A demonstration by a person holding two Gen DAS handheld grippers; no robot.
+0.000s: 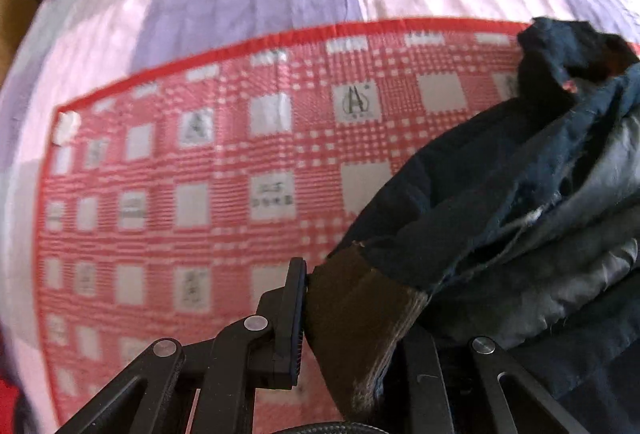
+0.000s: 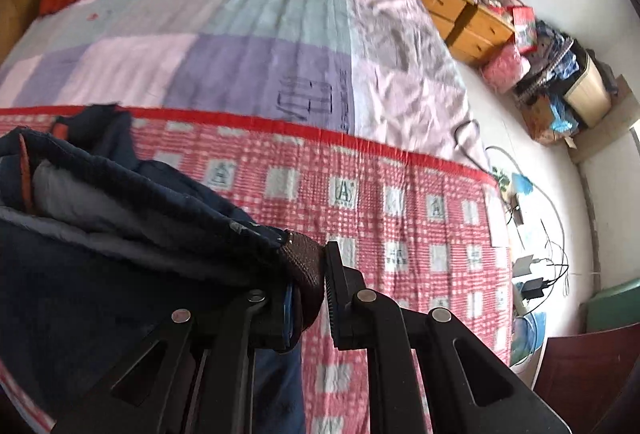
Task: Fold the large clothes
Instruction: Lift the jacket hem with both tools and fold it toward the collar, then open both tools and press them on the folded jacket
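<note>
**Both grippers hold the big dark coat**

The left gripper (image 1: 320,318) has its fingers (image 1: 294,318) squeezed on a brown ribbed cuff (image 1: 360,326) of the dark blue puffy coat (image 1: 500,194). The right gripper (image 2: 320,294) pinches the other brown cuff (image 2: 306,266) the same way. The coat hangs bunched above the red and white checked mat (image 1: 220,174) on the bed, at 3 o'clock in the left view. The purple and pink patchwork sheet (image 2: 240,34) lies at 12 o'clock.
</note>
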